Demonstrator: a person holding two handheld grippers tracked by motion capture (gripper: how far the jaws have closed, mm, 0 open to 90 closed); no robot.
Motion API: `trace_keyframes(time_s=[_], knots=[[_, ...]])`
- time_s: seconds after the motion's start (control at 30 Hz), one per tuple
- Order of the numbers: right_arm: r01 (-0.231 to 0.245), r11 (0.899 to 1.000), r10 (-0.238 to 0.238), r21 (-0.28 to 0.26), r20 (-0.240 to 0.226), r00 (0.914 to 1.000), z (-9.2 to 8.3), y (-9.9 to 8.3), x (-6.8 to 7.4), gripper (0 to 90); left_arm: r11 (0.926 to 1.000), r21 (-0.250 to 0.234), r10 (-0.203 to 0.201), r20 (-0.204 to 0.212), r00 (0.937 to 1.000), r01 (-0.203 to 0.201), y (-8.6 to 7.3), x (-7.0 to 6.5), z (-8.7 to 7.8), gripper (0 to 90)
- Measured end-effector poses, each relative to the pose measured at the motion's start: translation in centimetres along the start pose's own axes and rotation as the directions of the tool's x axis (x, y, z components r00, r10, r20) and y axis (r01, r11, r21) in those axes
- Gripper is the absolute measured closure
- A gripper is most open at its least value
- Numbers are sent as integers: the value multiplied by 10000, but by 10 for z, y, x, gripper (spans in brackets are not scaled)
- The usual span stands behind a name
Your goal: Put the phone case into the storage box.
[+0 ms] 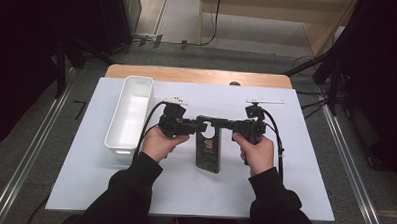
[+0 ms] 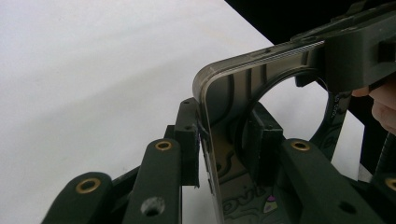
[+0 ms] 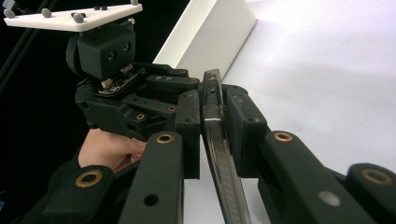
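Observation:
A dark, see-through phone case [image 1: 208,153] with a printed pattern stands tilted, its near end down on the white sheet [image 1: 284,170]. My left gripper [image 1: 202,126] comes in from the left and is shut on the case's raised top end. In the left gripper view, its pads [image 2: 189,149] press both faces of the case [image 2: 243,79] beside the round camera cutout. My right gripper [image 1: 227,126] comes in from the right and is shut on the same end. In the right gripper view, its jaws [image 3: 212,135] pinch the case's edge [image 3: 219,158], facing the left gripper [image 3: 187,86].
A long white bin [image 1: 129,112] stands on the sheet just left of my left hand, seen behind the left gripper as the bin [image 3: 210,32] in the right gripper view. The wooden table edge [image 1: 198,74] runs along the back. Black cables trail from both grippers.

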State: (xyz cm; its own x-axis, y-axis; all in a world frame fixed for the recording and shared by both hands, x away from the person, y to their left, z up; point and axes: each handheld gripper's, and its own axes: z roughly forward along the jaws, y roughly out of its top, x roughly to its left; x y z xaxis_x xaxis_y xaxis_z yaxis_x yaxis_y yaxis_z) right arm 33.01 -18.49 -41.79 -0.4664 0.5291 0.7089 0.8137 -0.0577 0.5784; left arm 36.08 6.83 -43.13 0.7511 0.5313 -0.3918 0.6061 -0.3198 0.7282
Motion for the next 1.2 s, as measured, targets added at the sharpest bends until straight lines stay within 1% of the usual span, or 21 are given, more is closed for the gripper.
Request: trace_keyframes(time_s=[0.2,0.37,0.6,0.8,0.97,1.03,1.1,1.13,1.2], knots=[[88,10000,-88,4,21,10000,0,0,2,715,10000,-38,43,-12,10000,-43,0,0,0,697],[104,9999,-104,-52,-59,9999,0,0,2,691,10000,-51,69,22,10000,-69,0,0,-1,698],[601,9981,-600,-96,102,9981,1,0,8,605,9999,-61,126,24,9999,-126,1,-1,-1,697],[792,9968,-791,-49,223,9966,1,0,7,559,9998,-80,177,40,9998,-177,2,0,-4,697],[854,9963,-856,100,175,9962,1,0,6,496,9997,-69,221,-22,9998,-221,3,0,-6,697],[832,9963,-834,216,88,9965,2,0,6,471,9996,33,271,-67,9996,-271,3,0,-6,697],[937,9951,-938,301,36,9956,2,-1,5,427,9995,101,307,-93,9995,-306,3,1,-6,697],[949,9947,-949,405,-10,9955,2,-1,4,419,9994,116,320,-128,9994,-318,3,1,-6,697],[999,9941,-999,432,-34,9950,2,-2,3,400,9994,120,318,-155,9994,-316,4,1,-7,697]])
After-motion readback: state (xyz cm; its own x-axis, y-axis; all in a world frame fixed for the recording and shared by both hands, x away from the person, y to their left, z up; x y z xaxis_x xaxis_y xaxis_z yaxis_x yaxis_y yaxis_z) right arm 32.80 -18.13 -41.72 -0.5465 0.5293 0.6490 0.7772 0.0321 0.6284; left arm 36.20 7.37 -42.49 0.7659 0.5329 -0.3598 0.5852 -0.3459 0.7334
